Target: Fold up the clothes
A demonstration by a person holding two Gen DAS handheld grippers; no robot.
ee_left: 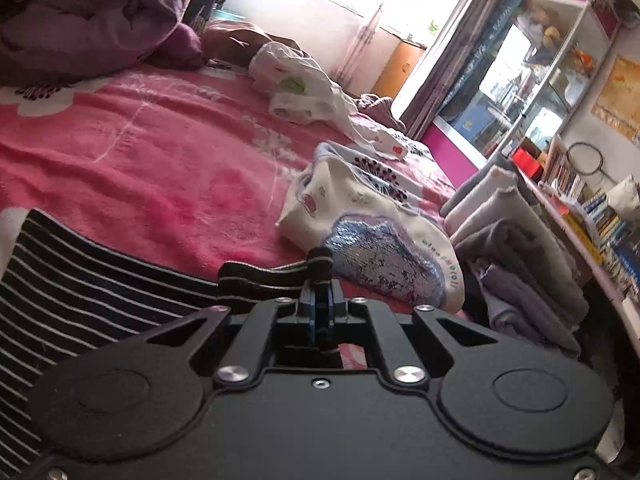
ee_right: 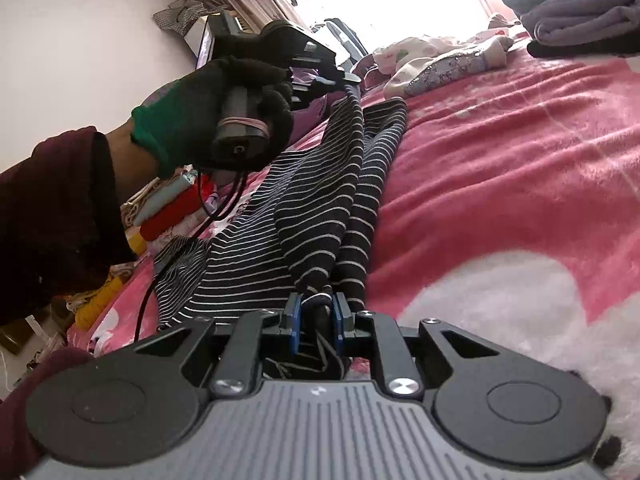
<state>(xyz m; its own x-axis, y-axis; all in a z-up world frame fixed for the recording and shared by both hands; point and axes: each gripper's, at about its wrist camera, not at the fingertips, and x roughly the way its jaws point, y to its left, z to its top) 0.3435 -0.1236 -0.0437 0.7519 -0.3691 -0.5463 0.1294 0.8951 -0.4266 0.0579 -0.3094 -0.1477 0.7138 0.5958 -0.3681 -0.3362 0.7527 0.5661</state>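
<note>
black garment with thin white stripes (ee_right: 320,184) stretched between both tongs over the pink fleece bed cover with white flower print (ee_right: 520,168). left gripper (ee_left: 320,276) pressed together, pinching a striped edge of the garment, the rest trailing near left across the bed. right gripper (ee_right: 318,308) blue pads pinching a bunched end of the same garment; from there the fabric runs far to the other gripper, held in a black and green gloved hand (ee_right: 224,108). cream child's top with blue sequin patch (ee_left: 376,240) lies just right of the left gripper. folded grey and lilac clothes pile (ee_left: 520,248) at the right bed edge. purple quilt (ee_left: 80,12) far left, white printed plastic bag (ee_left: 292,80) far.
</note>
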